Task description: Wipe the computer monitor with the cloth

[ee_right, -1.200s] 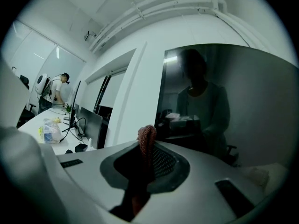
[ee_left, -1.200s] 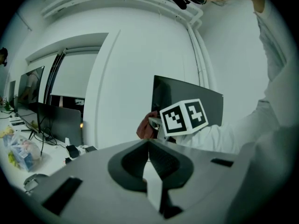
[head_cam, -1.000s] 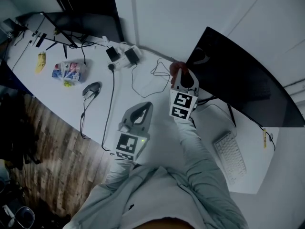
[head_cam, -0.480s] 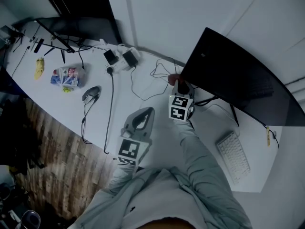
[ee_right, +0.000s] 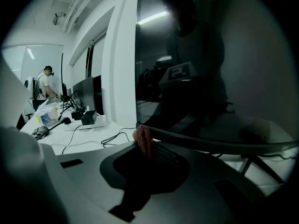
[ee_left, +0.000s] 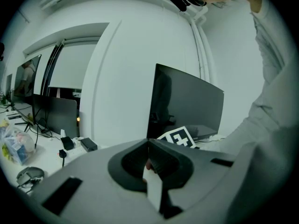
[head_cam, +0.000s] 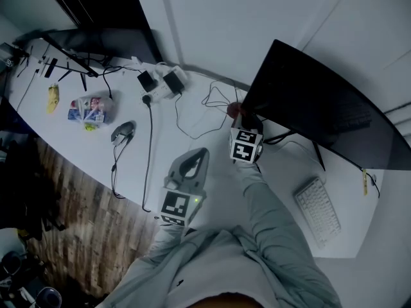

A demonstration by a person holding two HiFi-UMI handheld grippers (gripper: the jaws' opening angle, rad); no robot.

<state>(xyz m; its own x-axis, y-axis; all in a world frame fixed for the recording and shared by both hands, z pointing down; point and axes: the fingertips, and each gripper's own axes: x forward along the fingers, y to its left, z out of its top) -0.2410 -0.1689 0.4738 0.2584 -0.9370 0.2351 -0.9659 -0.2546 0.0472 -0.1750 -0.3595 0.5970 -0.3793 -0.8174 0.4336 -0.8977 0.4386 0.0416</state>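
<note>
1. Right claw is clenching the red cloth, just beside the monitor at its lower left corner; the screen is spreading up and rightward.
2. Left claw is pressed together, empty, farther back over the bench.

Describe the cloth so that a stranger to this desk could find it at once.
Start at the big dark monitor on the white desk. At its lower left corner, the right gripper has its jaws shut on the cloth. It is the only reddish thing there, unlike the black cables nearby.
</note>
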